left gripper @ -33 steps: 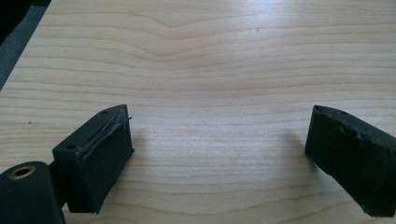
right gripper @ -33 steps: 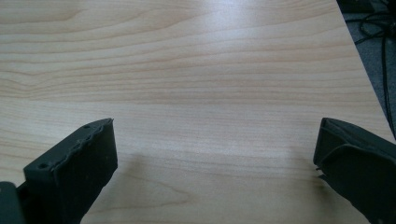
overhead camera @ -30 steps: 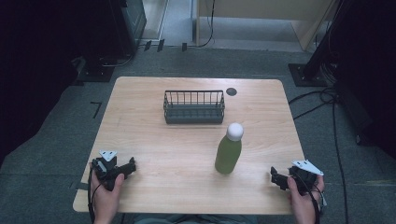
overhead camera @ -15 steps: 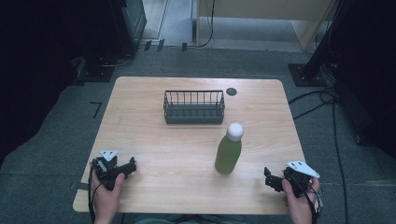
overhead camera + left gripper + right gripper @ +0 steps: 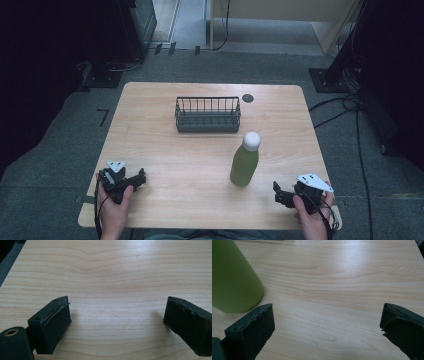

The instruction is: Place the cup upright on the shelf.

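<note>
A green bottle (image 5: pixel 245 164) with a white cap stands upright on the wooden table (image 5: pixel 200 155), right of centre. Its green base (image 5: pixel 233 282) fills the upper left of the right gripper view. My right gripper (image 5: pixel 280 194) rests near the table's front right edge, just right of the bottle, jaws wide apart with bare wood between them (image 5: pixel 327 327). My left gripper (image 5: pixel 139 177) sits at the front left, also open over bare wood (image 5: pixel 116 320). A dark wire basket (image 5: pixel 207 115) stands empty behind the bottle, toward the table's far side.
A small dark round mark (image 5: pixel 247 98) lies on the table right of the basket. Dark equipment stands and cables (image 5: pixel 345 107) surround the table on the grey floor.
My right gripper has moved left toward the bottle. The left gripper, bottle and basket have not moved.
</note>
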Demonstrator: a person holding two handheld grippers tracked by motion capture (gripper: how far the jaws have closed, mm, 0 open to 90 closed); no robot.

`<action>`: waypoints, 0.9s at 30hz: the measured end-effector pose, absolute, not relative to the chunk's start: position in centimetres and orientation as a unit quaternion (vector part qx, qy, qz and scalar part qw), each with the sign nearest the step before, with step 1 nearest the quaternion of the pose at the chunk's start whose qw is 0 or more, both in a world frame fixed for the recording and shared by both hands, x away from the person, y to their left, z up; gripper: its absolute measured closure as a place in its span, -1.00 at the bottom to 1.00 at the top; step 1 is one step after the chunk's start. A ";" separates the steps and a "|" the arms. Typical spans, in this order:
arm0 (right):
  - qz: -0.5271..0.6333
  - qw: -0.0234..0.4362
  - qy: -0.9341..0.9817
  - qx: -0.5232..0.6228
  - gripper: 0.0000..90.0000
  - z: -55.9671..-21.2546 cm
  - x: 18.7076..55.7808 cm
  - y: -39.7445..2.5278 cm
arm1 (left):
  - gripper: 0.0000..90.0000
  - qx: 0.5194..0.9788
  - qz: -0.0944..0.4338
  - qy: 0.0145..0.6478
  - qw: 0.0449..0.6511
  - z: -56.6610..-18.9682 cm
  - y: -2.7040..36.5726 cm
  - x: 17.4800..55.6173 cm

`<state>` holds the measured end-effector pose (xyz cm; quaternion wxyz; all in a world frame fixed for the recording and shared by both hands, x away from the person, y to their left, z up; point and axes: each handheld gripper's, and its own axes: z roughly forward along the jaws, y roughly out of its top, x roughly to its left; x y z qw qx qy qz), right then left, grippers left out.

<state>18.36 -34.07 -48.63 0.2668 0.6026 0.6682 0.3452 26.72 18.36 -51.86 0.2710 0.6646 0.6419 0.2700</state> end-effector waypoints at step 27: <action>0.373 0.235 0.700 0.562 -1.00 -48.2 18.3 -29.0 | -0.84 0.665 0.270 0.642 0.271 -51.9 18.4 26.7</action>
